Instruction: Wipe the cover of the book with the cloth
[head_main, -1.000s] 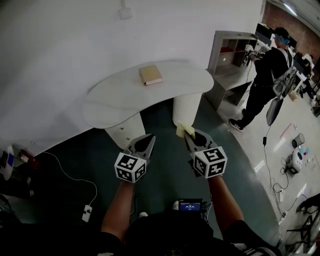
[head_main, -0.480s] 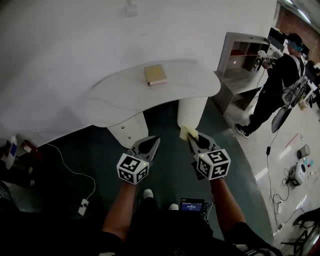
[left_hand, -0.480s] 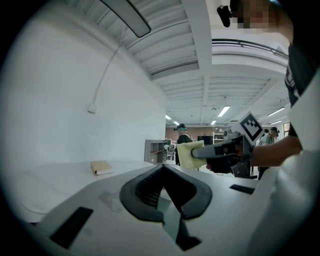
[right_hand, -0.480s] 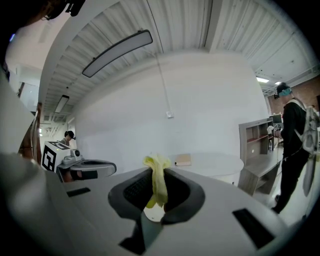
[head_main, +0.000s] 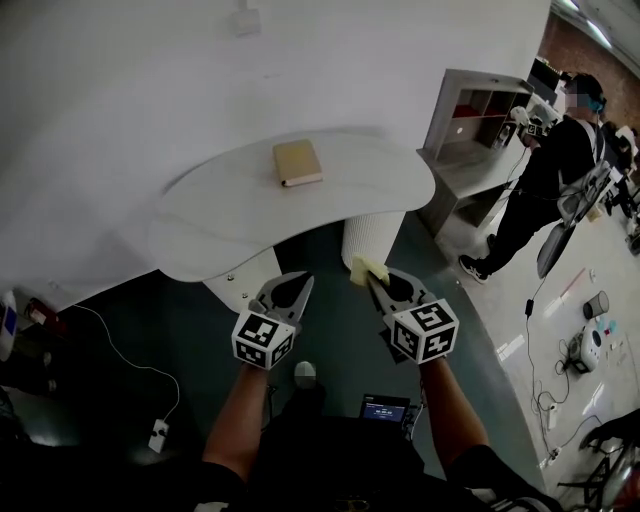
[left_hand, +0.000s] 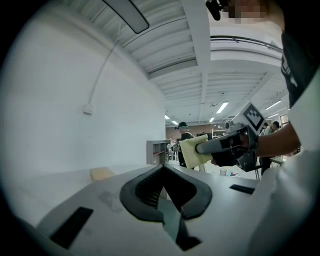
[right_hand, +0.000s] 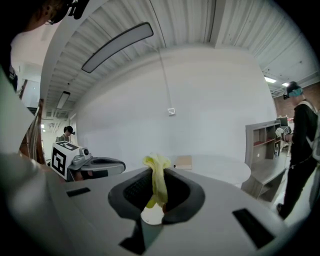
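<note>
Yellow cloth (head_main: 368, 270) sits pinched in my right gripper (head_main: 372, 283), and the tan book (head_main: 298, 162) lies on the white table (head_main: 370, 185), well ahead. In the left gripper view, my left gripper (left_hand: 163, 169) is closed on nothing. The right gripper view shows only a thin fold clamped, so hard wiping could tug it free.

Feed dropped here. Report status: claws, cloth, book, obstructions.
Left claw shut, empty. Right claw shut on yellow cloth. Book flat on white table, not reached. Bystander right, away from table.
</note>
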